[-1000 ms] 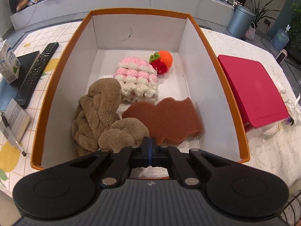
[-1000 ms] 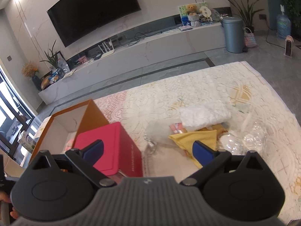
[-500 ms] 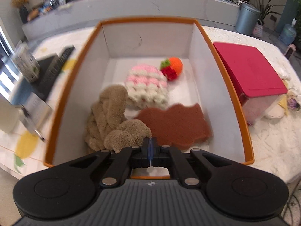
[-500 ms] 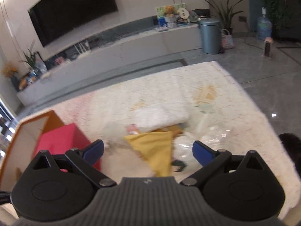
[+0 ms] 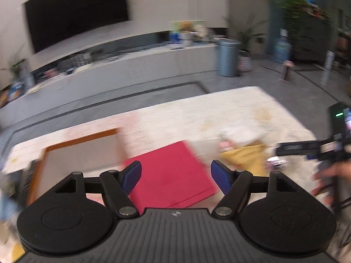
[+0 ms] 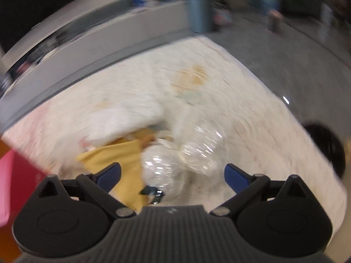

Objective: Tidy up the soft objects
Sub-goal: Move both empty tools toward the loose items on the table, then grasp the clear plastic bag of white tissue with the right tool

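Your left gripper (image 5: pixel 176 176) with the blue pads is opening up, and nothing is between its fingers. Right past it sits the flat red lid (image 5: pixel 175 175) of a box, and to its left is the orange cardboard box (image 5: pixel 87 151) with white inside walls, near the left end of the tabletop. Both pictures are blurry. Your right gripper (image 6: pixel 172 174) is spread wide too, and it holds nothing. Just in front of it lie crinkly clear plastic bags (image 6: pixel 175 160), touching a soft yellow cloth (image 6: pixel 122 160) on their left. Behind the yellow cloth rests a fluffy white cloth (image 6: pixel 125 118). These soft things lie together in the middle of the tabletop with the white lace cover (image 6: pixel 252 114), to the right of the red lid. Far back, by the long grey shelf, stands a grey round bin (image 5: pixel 227 58), and a big black TV (image 5: pixel 74 11) hangs on the wall.
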Action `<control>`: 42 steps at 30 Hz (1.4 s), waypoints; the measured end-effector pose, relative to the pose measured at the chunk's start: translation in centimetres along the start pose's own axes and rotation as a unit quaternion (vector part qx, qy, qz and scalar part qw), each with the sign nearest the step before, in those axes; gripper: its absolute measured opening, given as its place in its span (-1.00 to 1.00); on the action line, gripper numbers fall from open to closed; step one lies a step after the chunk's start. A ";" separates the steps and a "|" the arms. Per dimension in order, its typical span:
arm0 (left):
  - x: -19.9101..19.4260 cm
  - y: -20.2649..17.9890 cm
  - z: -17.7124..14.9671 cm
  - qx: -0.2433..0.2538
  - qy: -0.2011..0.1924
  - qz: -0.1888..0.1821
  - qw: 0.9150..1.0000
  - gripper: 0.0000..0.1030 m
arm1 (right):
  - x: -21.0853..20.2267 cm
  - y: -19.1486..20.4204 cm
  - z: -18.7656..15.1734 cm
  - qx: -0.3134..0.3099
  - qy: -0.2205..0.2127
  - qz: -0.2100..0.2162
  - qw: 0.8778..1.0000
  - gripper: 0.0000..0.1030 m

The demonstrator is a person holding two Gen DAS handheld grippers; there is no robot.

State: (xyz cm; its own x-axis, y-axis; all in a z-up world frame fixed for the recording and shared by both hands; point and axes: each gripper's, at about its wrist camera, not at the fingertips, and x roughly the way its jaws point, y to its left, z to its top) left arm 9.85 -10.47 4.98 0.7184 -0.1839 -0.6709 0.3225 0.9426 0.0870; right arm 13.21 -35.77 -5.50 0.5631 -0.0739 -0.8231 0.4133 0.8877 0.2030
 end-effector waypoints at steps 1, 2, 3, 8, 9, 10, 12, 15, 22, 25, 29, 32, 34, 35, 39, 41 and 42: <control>0.9 -1.2 0.3 0.008 -0.001 -0.015 1.000 0.65 | 0.6 -0.5 -0.2 0.024 0.002 0.005 1.000 0.91; 1.8 -2.3 0.2 0.020 -0.003 -0.029 0.999 0.65 | 1.3 -1.1 -0.4 0.050 0.007 0.015 0.999 0.91; 2.7 -3.3 0.2 0.040 -0.001 -0.043 0.998 0.65 | 2.0 -1.7 -0.5 0.076 0.017 0.029 0.997 0.90; 6.5 -6.5 -0.4 0.102 0.039 -0.052 0.993 0.65 | 4.6 -4.6 -0.7 0.179 0.048 0.093 0.978 0.87; 7.1 -6.7 -0.6 0.107 0.045 -0.050 0.992 0.65 | 4.6 -4.9 -0.5 0.185 0.038 0.098 0.977 0.85; 7.6 -6.9 -0.9 0.110 0.051 -0.047 0.992 0.65 | 4.8 -5.0 -0.1 0.184 0.039 0.099 0.977 0.86; 8.3 -7.2 -1.3 0.115 0.059 -0.041 0.991 0.65 | 5.4 -5.0 0.3 0.184 0.045 0.118 0.975 0.85; 9.1 -7.7 -1.5 0.119 0.066 -0.032 0.990 0.65 | 5.8 -4.9 0.5 0.188 0.034 0.122 0.974 0.82; 9.3 -8.4 -1.5 0.138 0.070 -0.017 0.988 0.65 | 5.7 -4.4 0.6 0.139 0.024 0.108 0.984 0.59; 9.3 -8.8 -1.4 0.150 0.073 -0.004 0.986 0.65 | 5.7 -4.7 0.5 0.128 0.024 0.108 0.986 0.40; 9.1 -9.1 -1.3 0.161 0.074 0.008 0.984 0.65 | 4.6 -5.5 0.0 0.120 0.035 0.117 0.985 0.25; 9.1 -9.2 -1.2 0.164 0.077 0.014 0.983 0.65 | 1.6 -4.1 -1.0 -0.019 0.018 0.056 0.998 0.25; 9.1 -9.2 -1.0 0.167 0.077 0.009 0.983 0.65 | 0.3 -3.1 -2.5 -0.109 0.008 -0.017 0.994 0.25; 9.1 -9.3 -0.9 0.168 0.079 0.007 0.983 0.65 | 0.3 -3.2 -2.8 -0.112 0.010 -0.019 0.993 0.25; 9.7 -10.3 -0.8 0.210 0.080 0.000 0.975 0.66 | 1.0 -4.3 -2.2 -0.065 0.019 0.000 0.998 0.38; 10.5 -11.3 -1.1 0.251 0.098 0.009 0.963 0.67 | 1.3 -5.0 -2.0 -0.041 0.023 0.008 0.999 0.45; 11.1 -11.7 -1.3 0.269 0.106 0.017 0.957 0.67 | 1.6 -5.3 -1.9 -0.031 0.027 0.011 0.999 0.45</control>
State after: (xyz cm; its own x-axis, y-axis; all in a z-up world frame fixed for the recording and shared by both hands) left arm 13.23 -23.19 -4.39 0.6120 -0.0410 -0.7898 0.6126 0.6562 0.4406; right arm 10.53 -39.75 -8.96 0.5317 -0.0312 -0.8463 0.3546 0.9157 0.1890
